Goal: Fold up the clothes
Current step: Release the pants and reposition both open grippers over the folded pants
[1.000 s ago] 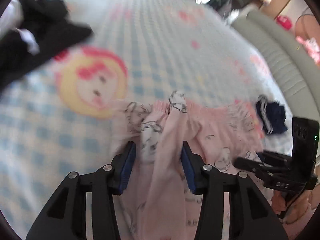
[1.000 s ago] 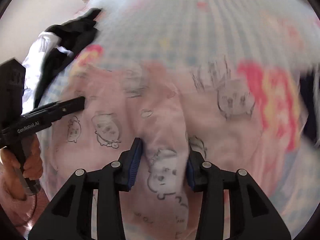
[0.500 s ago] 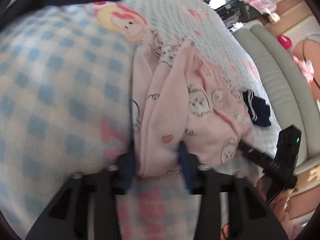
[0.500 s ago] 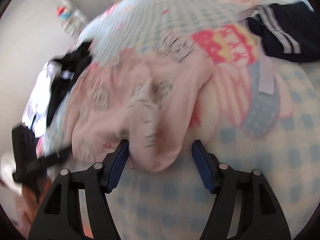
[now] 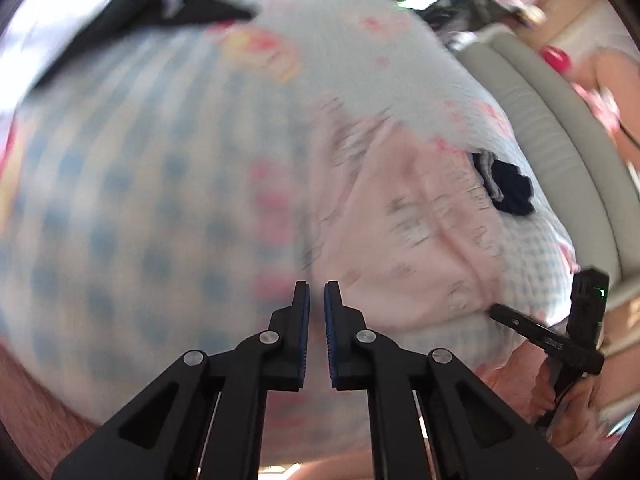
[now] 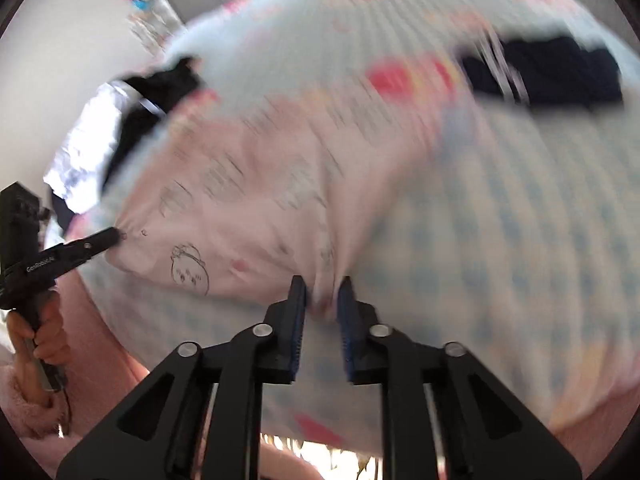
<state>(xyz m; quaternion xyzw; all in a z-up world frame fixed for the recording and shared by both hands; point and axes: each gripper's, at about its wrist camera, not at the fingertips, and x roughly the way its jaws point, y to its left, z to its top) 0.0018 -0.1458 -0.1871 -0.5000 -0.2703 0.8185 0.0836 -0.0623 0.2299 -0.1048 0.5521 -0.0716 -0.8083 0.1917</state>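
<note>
Counted: two grippers, left gripper (image 5: 316, 296) and right gripper (image 6: 322, 294); one pink printed garment (image 6: 256, 200); one navy striped garment (image 6: 560, 72); one black garment (image 6: 160, 92); one checked bedsheet (image 6: 500, 240).

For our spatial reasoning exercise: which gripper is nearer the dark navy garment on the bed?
Right. The right gripper pinches the pink garment's corner on the side toward the navy garment; the left gripper grips the opposite corner.

The bed (image 5: 168, 184) wore a blue-and-white checked cover with pink cartoon prints. On it lay a pink printed garment (image 6: 256, 184), a dark navy piece (image 6: 560, 72) farther off, and black clothing (image 6: 160, 92) near the edge.
</note>
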